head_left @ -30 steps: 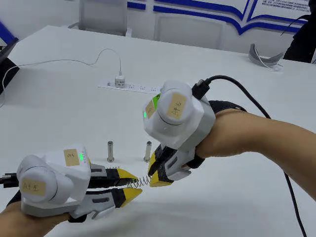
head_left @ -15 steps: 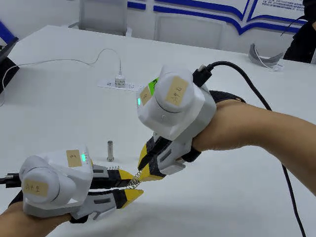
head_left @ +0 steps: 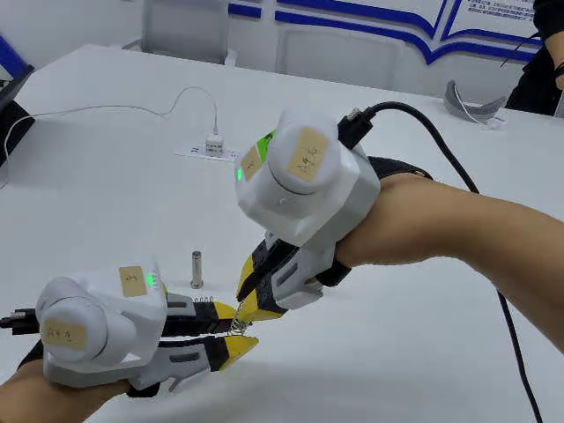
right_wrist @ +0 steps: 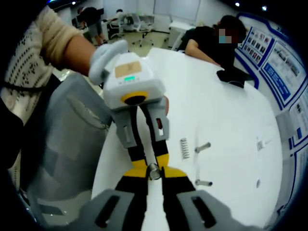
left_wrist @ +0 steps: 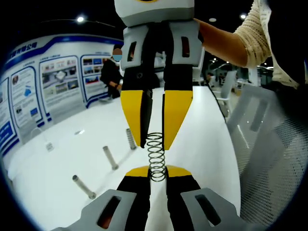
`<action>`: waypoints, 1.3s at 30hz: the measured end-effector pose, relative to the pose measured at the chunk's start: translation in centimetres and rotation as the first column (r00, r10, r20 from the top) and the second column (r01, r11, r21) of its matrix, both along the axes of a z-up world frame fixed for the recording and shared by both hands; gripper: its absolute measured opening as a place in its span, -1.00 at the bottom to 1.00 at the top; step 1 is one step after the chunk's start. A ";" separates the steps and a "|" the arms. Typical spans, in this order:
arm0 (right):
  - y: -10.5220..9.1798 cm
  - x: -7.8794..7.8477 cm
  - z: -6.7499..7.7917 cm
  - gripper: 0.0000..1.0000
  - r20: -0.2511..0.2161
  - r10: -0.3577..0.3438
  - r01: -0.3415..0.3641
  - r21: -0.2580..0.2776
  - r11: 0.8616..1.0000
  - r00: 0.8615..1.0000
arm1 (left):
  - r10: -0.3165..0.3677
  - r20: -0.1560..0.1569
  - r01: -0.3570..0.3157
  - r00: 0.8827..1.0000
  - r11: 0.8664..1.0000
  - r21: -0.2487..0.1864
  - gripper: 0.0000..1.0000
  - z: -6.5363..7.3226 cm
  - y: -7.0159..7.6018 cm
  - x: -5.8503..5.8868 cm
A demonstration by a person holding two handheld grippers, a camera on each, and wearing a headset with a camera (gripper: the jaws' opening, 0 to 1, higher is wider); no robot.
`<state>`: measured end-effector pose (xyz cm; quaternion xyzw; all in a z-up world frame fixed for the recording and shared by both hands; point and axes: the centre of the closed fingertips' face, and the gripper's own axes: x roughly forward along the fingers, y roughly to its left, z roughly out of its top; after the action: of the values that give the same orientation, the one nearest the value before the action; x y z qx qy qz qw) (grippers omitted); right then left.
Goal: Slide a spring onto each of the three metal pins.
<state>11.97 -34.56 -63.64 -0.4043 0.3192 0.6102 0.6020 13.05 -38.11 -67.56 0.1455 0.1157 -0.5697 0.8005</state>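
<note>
Head view: right gripper [head_left: 248, 297] has been closing in on left gripper [head_left: 236, 328] over the last second. The spring [head_left: 238, 322] between them is now showing as a short stub, not a stretched span. I'm reading this as a handover or re-grip. It isn't heading to one of the pins [head_left: 196, 269] on the table [head_left: 106, 194] yet.

Left gripper view: spring is running straight along the jaw line, long axis pointing from these jaws to the right gripper's. Each set of jaws is clenching one end. Three pins are standing off to the left, apart from it.

Right gripper view: spring is facing the camera end-on, sitting pinched between the tips.
</note>
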 end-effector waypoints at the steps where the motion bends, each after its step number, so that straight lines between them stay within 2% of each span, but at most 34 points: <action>1: 0.0 0.0 0.0 -0.76 -0.002 -0.002 0.002 0.000 1.000 1.000 | 0.001 -0.002 -0.001 1.000 1.000 -0.003 -0.78 0.0 0.0 0.0; 12: -0.1 0.1 -0.9 -0.70 -0.025 -0.008 0.008 -0.025 1.000 1.000 | 0.010 0.003 -0.010 1.000 0.999 -0.035 -0.79 0.6 0.0 0.2; 29: 0.0 0.4 -1.4 -0.75 -0.039 -0.025 0.024 -0.021 0.999 0.999 | 0.034 0.017 -0.033 0.999 0.998 -0.052 -0.77 0.9 0.2 0.4; 33: 0.0 0.6 -1.5 -0.75 -0.038 -0.028 0.027 -0.025 0.999 0.999 | 0.044 0.011 -0.043 0.999 0.998 -0.054 -0.76 0.7 0.3 0.5; 39: 0.0 0.9 -1.3 -0.75 -0.034 -0.035 0.034 -0.024 0.999 0.999 | 0.063 -0.015 -0.063 0.998 0.996 -0.057 -0.66 0.4 1.0 0.6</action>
<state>12.87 -34.60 -64.93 -0.3955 0.3435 0.6027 0.6019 13.66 -37.11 -67.13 0.1149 0.1089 -0.5482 0.8212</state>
